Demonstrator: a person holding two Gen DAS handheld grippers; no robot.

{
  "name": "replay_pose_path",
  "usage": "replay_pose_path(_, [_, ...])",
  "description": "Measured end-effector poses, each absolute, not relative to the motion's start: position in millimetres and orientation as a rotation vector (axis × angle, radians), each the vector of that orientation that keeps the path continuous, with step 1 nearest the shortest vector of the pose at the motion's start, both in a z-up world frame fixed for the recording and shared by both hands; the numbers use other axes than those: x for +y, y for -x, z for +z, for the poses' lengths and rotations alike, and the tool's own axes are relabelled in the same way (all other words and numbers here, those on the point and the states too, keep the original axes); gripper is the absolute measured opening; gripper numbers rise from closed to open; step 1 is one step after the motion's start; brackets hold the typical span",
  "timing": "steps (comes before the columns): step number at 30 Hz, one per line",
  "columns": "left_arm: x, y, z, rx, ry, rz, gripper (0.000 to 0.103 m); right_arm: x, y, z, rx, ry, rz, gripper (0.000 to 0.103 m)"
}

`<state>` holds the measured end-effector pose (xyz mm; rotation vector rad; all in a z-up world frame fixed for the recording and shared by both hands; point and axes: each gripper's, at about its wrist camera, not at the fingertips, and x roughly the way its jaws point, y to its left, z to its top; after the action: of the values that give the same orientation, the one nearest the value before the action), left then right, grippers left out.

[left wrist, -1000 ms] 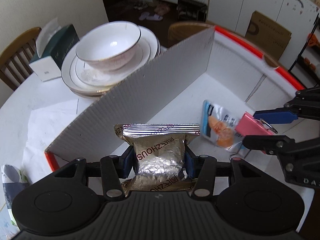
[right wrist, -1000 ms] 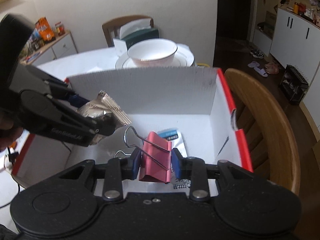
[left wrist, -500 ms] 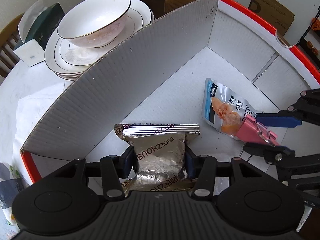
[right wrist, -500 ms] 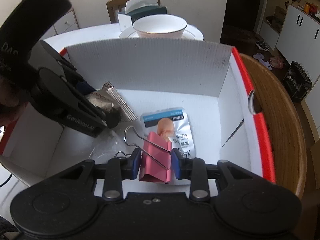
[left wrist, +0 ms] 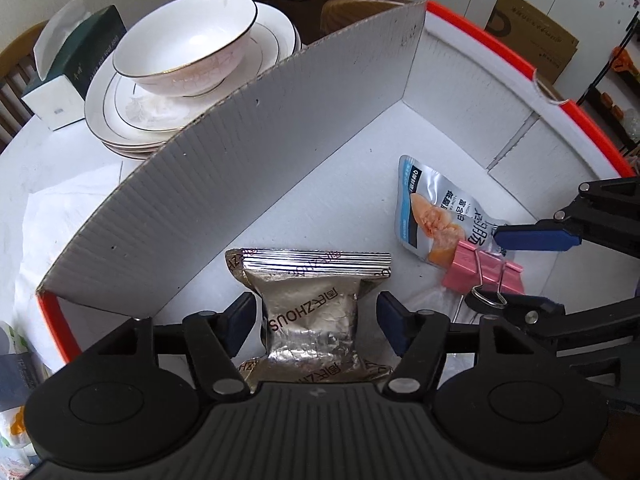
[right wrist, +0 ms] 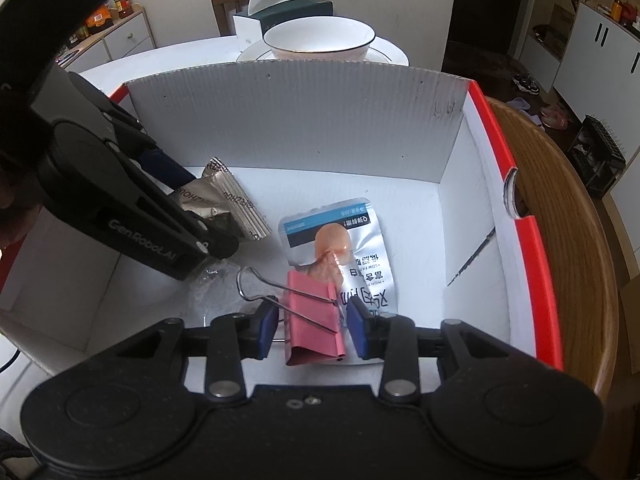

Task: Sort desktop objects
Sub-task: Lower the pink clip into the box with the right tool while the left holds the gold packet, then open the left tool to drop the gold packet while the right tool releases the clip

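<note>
Lying flat on the floor of the white cardboard box [left wrist: 280, 168] with its orange-red rim, the crinkled silver foil packet [left wrist: 310, 316] sits between the blue pads of the left claw [left wrist: 316, 324], whose jaws are opening and stand clear of the packet on both sides. Just right of it in the box, the pink binder clip [right wrist: 314, 320] with its wire handles lies between the pads of the right claw [right wrist: 312, 330], whose jaws are also opening with gaps showing, and its far end overlaps a silver-blue snack pouch [right wrist: 340, 240] printed with a peach-coloured picture. Behind the box on the desk [left wrist: 60, 184], a white bowl [left wrist: 184, 56] rests on stacked plates.
</note>
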<state>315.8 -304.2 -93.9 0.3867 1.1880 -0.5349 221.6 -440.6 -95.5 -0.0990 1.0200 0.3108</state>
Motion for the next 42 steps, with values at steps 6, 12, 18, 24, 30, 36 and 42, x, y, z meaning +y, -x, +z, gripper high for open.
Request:
replay_pose_path(6, [-292,-302,-73,1.147,-0.334,-0.559,0.065,-445,-212,-81,0.984,0.069,0.329,0.055])
replay_pose_path(12, [-290,-283,-52,1.078,-0.261,-0.573,0.065,-447,-201,-64,0.948,0.03,0.346,0.06])
replay_pose_path(18, [-272,-255,-27,0.967,-0.206,-0.573,0.065,-448,-190,-48,0.904,-0.011,0.365,0.068])
replay_pose_path(24, [-243,-234,-9,0.901,-0.114,-0.549,0.065,-445,-180,-36,0.845,-0.053,0.389,0.08])
replay_pose_path(30, [-219,-217,2,0.844,-0.081,-0.535,0.071,-431,-173,-24,0.787,-0.077,0.428,0.088])
replay_pose_path(36, [-190,-197,7,0.799,-0.065,-0.519,0.085,-412,-165,-14,0.747,-0.087,0.438,0.09])
replay_pose_path(42, [-157,-180,8,0.761,-0.04,-0.519,0.096,-386,-157,-9,0.741,-0.082,0.437,0.09])
